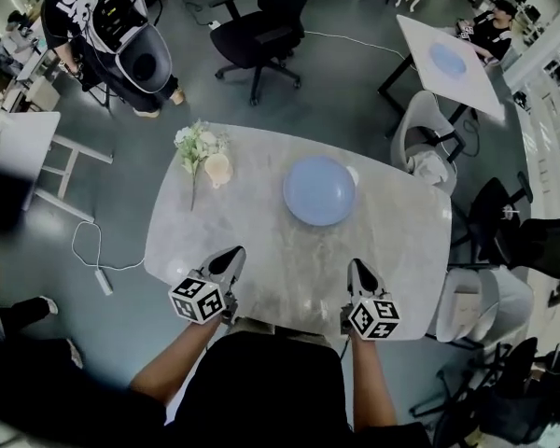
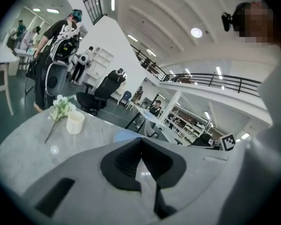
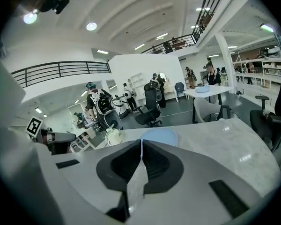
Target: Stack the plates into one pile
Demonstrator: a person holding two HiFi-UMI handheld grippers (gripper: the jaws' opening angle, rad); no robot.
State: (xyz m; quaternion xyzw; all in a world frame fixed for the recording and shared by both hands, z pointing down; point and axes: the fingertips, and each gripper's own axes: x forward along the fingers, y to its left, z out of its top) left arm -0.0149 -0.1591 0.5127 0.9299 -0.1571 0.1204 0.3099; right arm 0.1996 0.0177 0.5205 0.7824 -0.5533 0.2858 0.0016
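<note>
Head view: the blue plates (image 1: 318, 190) sit in the middle of the table (image 1: 401, 236), well apart from both grippers. The left gripper (image 1: 233, 251) and the right gripper (image 1: 357, 267) are pinched together and hold nothing. A careless reach might knock over the cup (image 1: 217, 169) nearby. I cannot tell how many plates are piled.

Left gripper view: the gripper's own body hides most of the plates.

Right gripper view: the same, only the far rim shows.

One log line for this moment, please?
left gripper: shut, empty | right gripper: shut, empty | blue plate: mid-table, untouched | flower cup: left of plate
</note>
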